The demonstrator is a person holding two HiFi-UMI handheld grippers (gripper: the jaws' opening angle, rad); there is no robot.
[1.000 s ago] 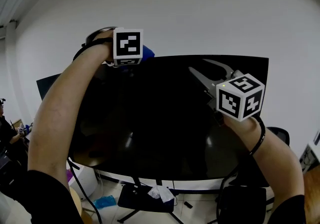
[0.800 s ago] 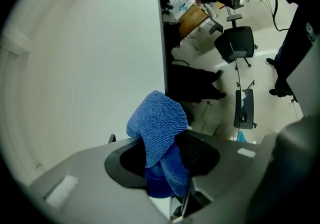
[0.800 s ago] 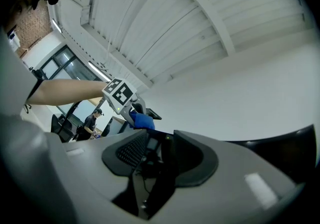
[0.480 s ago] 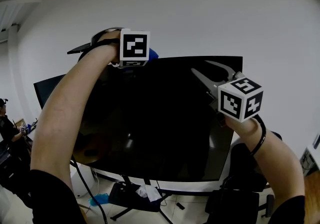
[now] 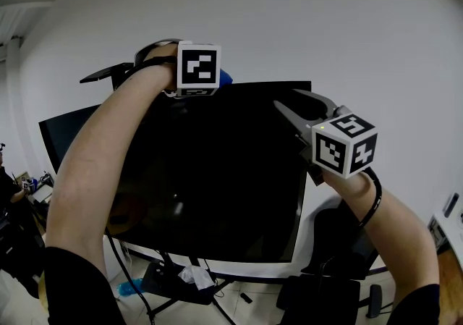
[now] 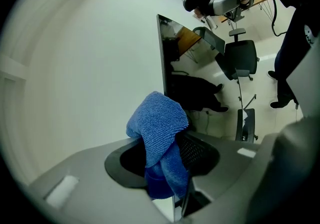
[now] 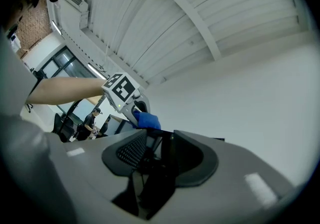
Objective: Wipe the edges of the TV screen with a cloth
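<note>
Cloth (image 6: pixel 159 128): blue, bunched, pinched between your left gripper (image 6: pixel 163 162) fingers, which sat nearly together on it. Its free fold lay on TV screen (image 5: pixel 217 171) top edge, just past fingertips. Your right gripper (image 5: pixel 304 108) fingers stood apart, empty, near top corner. Judged: top edge underway; sides, bottom remaining.

Left tongs (image 6: pixel 162 155) raised and clamped; right tongs (image 5: pixel 287 98), tilted upward, spread apart.
</note>
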